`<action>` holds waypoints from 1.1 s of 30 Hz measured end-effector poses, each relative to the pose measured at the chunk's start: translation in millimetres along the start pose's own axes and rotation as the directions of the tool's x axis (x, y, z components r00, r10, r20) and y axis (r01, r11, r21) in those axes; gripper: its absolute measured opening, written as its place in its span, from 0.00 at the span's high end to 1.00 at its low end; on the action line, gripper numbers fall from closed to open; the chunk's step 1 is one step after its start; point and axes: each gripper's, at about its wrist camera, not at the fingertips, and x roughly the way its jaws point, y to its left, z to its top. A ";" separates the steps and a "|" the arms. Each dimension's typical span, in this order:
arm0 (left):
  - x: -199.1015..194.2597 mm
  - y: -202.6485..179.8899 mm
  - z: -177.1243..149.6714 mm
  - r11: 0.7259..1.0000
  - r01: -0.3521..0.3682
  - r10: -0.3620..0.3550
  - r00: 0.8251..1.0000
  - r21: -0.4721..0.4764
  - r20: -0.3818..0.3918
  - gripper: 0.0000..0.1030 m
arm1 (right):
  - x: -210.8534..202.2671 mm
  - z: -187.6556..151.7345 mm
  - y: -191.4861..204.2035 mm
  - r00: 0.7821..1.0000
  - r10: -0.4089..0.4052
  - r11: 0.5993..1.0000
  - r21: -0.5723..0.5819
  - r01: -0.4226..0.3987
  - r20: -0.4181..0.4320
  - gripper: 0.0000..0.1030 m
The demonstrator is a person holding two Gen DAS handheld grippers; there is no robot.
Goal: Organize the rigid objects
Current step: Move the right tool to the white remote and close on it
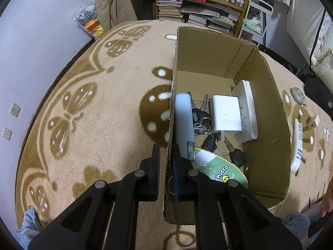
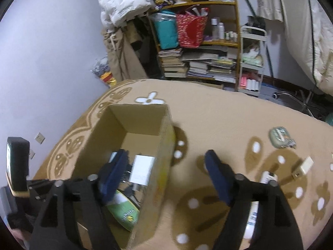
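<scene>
Beige carpet point(image 1: 116, 95) with brown butterfly and flower patterns carries the work; a cluttered bookshelf point(image 2: 199, 41) stands beyond its far edge.

Your left hand-held gripper point(image 1: 165, 152) is clamped on the left wall of the cardboard box point(image 1: 264, 95), one finger outside and one inside, steadying it. Your right hand-held gripper point(image 2: 166, 166) hangs with its fingers wide apart and nothing between them, over the box's right wall and the carpet beside it.

Judged step: fetching the next loose item. Keep the left clamp firm so the box does not slide, swing the right tool toward the carpet's right side, and close across the narrow width of one item only.

Box contents:
- pale blue cylinder point(image 1: 183, 123) along the left wall
- white charger point(image 1: 225, 114) marked 120W
- white flat device point(image 1: 247, 110) leaning on the right wall
- key bunch point(image 1: 200, 118) and black car key point(image 1: 237, 156)
- green oval item point(image 1: 220, 170) at the near end

Still outside on the carpet, right of the box:
- white tube point(image 1: 297, 145)
- small beige block point(image 1: 312, 122)
- grey pouch point(image 2: 280, 137), well apart from the box
</scene>
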 end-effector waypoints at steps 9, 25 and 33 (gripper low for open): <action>-0.6 0.7 -0.4 1.000 -0.002 0.002 1.000 0.001 0.001 0.89 | 3.5 -19.1 -48.3 0.992 -0.129 0.990 0.055 0.129 -0.017 0.09; -0.9 2.2 -1.3 1.000 -0.003 0.003 1.000 0.001 0.002 0.89 | 34.9 -62.1 -118.4 0.959 -0.255 0.937 0.212 0.277 -0.124 0.09; -1.9 1.6 -3.4 1.000 -0.006 0.006 1.000 0.005 0.003 0.89 | 46.3 -76.7 -140.8 0.942 -0.278 0.909 0.264 0.322 -0.190 0.09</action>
